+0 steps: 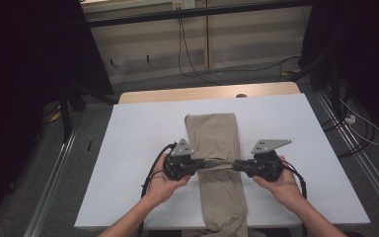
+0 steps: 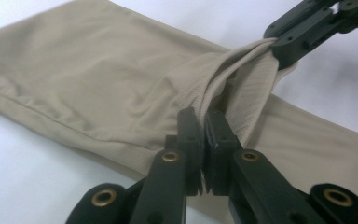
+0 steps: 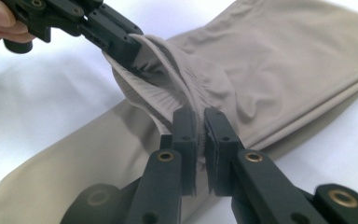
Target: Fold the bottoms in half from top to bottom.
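Between both claws, a bunched fold of khaki trousers is pinched from two sides. Left claw has jaws nearly closed on the fabric ridge; right claw clamps the same ridge from the opposite edge. Fabric is lifted slightly between them. In the high view, left claw sits at 9 o'clock of the ridge, right claw at 3 o'clock. Trousers lie lengthwise mid-counter, running 12 to 6, the near end hanging over the edge.
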`<state>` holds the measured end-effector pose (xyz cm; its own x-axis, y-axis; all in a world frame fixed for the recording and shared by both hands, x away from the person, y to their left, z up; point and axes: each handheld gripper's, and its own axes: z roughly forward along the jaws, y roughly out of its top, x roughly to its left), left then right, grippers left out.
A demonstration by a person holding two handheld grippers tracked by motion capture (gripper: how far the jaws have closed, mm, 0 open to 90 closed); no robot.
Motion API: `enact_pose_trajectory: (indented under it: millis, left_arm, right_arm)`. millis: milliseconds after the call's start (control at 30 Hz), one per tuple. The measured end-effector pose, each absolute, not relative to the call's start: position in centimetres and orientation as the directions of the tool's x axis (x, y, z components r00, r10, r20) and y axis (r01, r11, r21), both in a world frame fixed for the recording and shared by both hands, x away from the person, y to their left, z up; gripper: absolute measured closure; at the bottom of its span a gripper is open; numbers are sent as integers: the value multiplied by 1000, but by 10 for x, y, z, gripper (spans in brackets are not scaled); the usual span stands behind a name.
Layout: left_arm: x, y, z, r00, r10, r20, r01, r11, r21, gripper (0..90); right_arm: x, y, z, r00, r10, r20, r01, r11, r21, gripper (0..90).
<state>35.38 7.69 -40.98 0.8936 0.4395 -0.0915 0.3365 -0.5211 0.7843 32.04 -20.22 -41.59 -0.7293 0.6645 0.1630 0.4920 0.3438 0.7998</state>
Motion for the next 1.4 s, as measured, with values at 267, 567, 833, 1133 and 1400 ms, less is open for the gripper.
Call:
enact_pose_trajectory:
  millis: [267,567,833,1133,1400]
  left_arm:
    - [305,81,-412,924,359,-129,322,-553,769,867]
    - [254,82,-428,948,300,-106,283,-644,711,855]
    - [244,79,-432,959,269,-90,255,-677,690,814]
    - [247,88,-416,956,285,-69,244,-642,727,445]
    - [300,111,-410,872,489,-9,304,-529,792,212]
  right_arm:
    - [266,-205,-420,-757,627,183,497,371,785,836]
    - [216,-195,-431,-781,604,158,493,442,749,825]
    - [213,-190,-439,-794,592,138,495,498,712,723]
    - [211,-196,-429,-803,572,165,476,452,754,468]
    - [235,-209,-417,-734,666,134,475,363,802,295]
